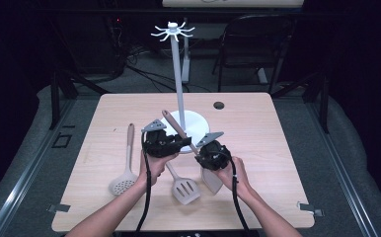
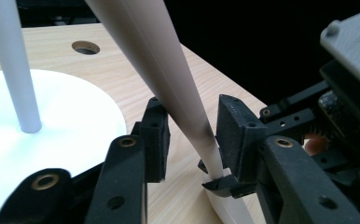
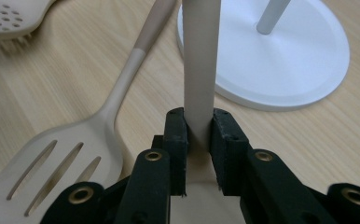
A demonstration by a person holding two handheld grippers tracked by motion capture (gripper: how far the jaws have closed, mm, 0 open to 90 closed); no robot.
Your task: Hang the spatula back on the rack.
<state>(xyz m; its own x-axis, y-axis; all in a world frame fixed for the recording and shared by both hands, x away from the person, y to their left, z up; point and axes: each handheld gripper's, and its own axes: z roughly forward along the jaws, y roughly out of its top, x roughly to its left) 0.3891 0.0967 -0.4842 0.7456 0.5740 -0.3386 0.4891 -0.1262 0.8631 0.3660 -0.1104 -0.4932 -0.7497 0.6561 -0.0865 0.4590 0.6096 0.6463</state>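
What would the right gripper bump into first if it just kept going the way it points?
Probably the round white base of the utensil stand. The right gripper, shut on the beige spatula handle, points toward it across bare wooden table; depth is hard to judge.

spatula (image 1: 188, 143) | beige, solid flat blade, long tapered handle darker at the end | lifted off the table, tilted, handle pointing up and away toward the white stand base | blade low near the table | clamped at the neck, handle between open jaws
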